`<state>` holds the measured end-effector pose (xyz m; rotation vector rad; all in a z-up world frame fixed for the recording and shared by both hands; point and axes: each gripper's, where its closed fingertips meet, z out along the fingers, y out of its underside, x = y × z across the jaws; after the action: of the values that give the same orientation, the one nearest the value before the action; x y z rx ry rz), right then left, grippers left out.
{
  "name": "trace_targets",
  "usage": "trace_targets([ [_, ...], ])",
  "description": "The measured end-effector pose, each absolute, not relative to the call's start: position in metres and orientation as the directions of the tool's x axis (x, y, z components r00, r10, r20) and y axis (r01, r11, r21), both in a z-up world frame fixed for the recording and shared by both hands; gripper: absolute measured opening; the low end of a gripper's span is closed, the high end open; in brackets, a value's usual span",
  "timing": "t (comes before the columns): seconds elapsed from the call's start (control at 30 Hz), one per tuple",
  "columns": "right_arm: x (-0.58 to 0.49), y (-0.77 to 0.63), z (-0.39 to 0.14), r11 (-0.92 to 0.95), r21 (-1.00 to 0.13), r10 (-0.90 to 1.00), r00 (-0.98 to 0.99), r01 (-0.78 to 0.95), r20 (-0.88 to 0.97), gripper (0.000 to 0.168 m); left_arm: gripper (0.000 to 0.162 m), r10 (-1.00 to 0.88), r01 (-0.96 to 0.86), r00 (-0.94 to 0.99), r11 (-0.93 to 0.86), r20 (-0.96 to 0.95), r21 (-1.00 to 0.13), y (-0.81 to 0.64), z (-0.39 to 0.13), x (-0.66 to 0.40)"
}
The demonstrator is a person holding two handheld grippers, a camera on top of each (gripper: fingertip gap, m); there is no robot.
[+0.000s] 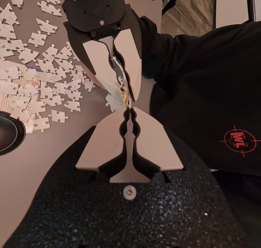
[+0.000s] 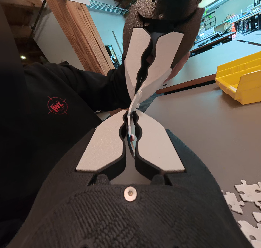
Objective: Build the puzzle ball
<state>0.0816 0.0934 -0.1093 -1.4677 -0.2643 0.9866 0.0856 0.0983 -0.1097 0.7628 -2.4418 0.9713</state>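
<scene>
My left gripper (image 1: 130,110) is shut, pinching the edge of a thin puzzle piece (image 1: 128,115) at its tips. My right gripper (image 1: 130,99) comes from above, tip to tip with it, shut on a curved section of joined pieces (image 1: 121,89) with white backs and a colourful printed face. In the right wrist view my right gripper (image 2: 130,113) grips that curved strip (image 2: 130,136) deep between its fingers. The strip (image 2: 133,104) runs up into the shut left gripper (image 2: 136,95). I cannot tell whether the held parts are locked together. Both are held above the table.
Many loose white-backed pieces (image 1: 56,74) lie spread on the grey table (image 1: 35,170), some on a printed sheet (image 1: 21,83). A black round object (image 1: 8,134) sits at the left edge. A yellow bin (image 2: 240,80) stands behind. A person's black sweater (image 1: 204,86) is close by. Only a small space, under 4 cm, lies between the two pairs of fingers.
</scene>
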Motion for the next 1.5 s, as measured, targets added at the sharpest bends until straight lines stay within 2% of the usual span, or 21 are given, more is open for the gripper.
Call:
trace_targets([
  [0.13, 0.084, 0.094, -0.106, -0.144, -0.913, 0.687, 0.625, -0.382, -0.37, 0.006, 0.001, -0.328, -0.636, -0.757, 0.565, 0.565, -0.525, 0.097, -0.107, 0.087],
  [0.3, 0.09, 0.095, -0.1, -0.146, -0.879, 0.685, 0.595, -0.454, -0.42, 0.005, 0.002, -0.326, -0.669, -0.735, 0.492, 0.594, -0.558, 0.098, -0.102, 0.094],
  [0.6, 0.094, 0.09, -0.088, -0.09, -0.873, 0.704, 0.59, -0.479, -0.397, 0.005, 0.004, -0.349, -0.6, -0.8, 0.469, 0.488, -0.648, 0.092, -0.091, 0.102],
  [0.7, 0.096, 0.09, -0.082, -0.068, -0.862, 0.71, 0.582, -0.503, -0.396, 0.005, 0.021, -0.382, -0.594, -0.804, 0.458, 0.456, -0.662, 0.093, -0.091, 0.106],
  [0.77, 0.097, 0.09, -0.082, -0.064, -0.865, 0.708, 0.588, -0.498, -0.391, 0.005, 0.016, -0.376, -0.584, -0.81, 0.439, 0.451, -0.683, 0.092, -0.087, 0.107],
  [0.87, 0.101, 0.09, -0.079, -0.039, -0.863, 0.694, 0.608, -0.504, -0.386, 0.005, 0.022, -0.375, -0.582, -0.811, 0.434, 0.449, -0.688, 0.093, -0.084, 0.104],
  [1.0, 0.098, 0.09, -0.075, -0.024, -0.864, 0.696, 0.612, -0.503, -0.376, 0.005, 0.019, -0.373, -0.582, -0.811, 0.439, 0.451, -0.684, 0.09, -0.087, 0.1],
  [1.07, 0.097, 0.091, -0.074, -0.021, -0.86, 0.703, 0.604, -0.509, -0.375, 0.005, 0.004, -0.332, -0.579, -0.815, 0.433, 0.475, -0.691, 0.086, -0.089, 0.096],
  [1.13, 0.099, 0.093, -0.075, -0.024, -0.856, 0.691, 0.61, -0.517, -0.388, 0.005, 0.005, -0.349, -0.592, -0.805, 0.422, 0.48, -0.687, 0.087, -0.091, 0.097],
  [1.2, 0.104, 0.091, -0.072, -0.002, -0.844, 0.685, 0.614, -0.537, -0.392, 0.005, 0.022, -0.369, -0.574, -0.815, 0.417, 0.446, -0.704, 0.09, -0.087, 0.099],
  [1.3, 0.109, 0.088, -0.069, 0.018, -0.836, 0.682, 0.618, -0.549, -0.391, 0.005, 0.01, -0.387, -0.524, -0.842, 0.427, 0.375, -0.737, 0.094, -0.08, 0.1],
  [1.5, 0.108, 0.09, -0.067, 0.026, -0.832, 0.683, 0.618, -0.554, -0.39, 0.005, 0.006, -0.399, -0.52, -0.844, 0.449, 0.358, -0.727, 0.093, -0.086, 0.099],
])
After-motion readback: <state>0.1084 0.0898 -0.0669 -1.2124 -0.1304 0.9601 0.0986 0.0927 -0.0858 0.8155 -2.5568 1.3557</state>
